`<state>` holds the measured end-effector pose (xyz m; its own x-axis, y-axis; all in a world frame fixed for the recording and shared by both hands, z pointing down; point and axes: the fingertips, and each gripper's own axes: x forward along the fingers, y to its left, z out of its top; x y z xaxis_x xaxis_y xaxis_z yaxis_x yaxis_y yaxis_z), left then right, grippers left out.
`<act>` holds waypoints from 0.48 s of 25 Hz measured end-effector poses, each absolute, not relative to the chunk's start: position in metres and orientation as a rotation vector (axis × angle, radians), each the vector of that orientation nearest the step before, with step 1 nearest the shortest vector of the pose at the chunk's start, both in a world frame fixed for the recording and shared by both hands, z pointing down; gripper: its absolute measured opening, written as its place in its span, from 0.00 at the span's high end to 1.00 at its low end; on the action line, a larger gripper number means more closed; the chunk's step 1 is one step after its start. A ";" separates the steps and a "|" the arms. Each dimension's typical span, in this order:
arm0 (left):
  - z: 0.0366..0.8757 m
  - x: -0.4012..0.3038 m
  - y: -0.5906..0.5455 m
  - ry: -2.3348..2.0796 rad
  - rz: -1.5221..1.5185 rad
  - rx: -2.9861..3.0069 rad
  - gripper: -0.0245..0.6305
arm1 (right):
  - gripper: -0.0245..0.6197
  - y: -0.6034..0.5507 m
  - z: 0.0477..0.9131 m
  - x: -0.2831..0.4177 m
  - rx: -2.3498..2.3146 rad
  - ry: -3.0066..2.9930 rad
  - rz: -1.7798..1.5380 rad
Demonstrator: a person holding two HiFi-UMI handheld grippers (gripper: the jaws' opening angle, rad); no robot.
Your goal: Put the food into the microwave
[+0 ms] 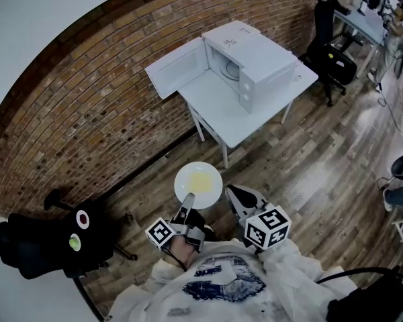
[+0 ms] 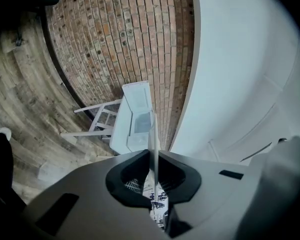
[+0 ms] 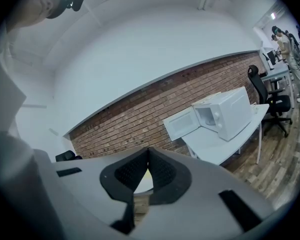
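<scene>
Left gripper (image 1: 187,201), at the lower centre of the head view, is clamped on the near rim of the white plate (image 1: 213,172), seen edge-on between its jaws. Gripping the rim likely keeps the plate level so the yellow food (image 1: 201,182) stays put. Right gripper (image 1: 232,193), just right of the plate, has its jaws pressed together on nothing, probably spare. The food sits just above the left gripper in frame, well apart from the microwave (image 1: 262,62), whose door (image 1: 178,68) stands open on the white table (image 1: 235,123) at upper centre
</scene>
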<state>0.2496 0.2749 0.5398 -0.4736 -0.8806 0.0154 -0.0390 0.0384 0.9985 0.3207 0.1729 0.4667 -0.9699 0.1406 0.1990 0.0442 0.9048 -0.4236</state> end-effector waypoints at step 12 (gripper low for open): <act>0.553 0.170 0.263 -1.590 -1.510 0.949 0.93 | 0.94 0.164 0.483 0.245 -0.089 -2.804 0.620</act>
<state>0.1696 0.2630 0.5530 -0.4569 -0.8893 0.0208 -0.0251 0.0362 0.9990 0.2447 0.1644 0.4827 -0.9623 0.1166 0.2458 0.0021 0.9067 -0.4218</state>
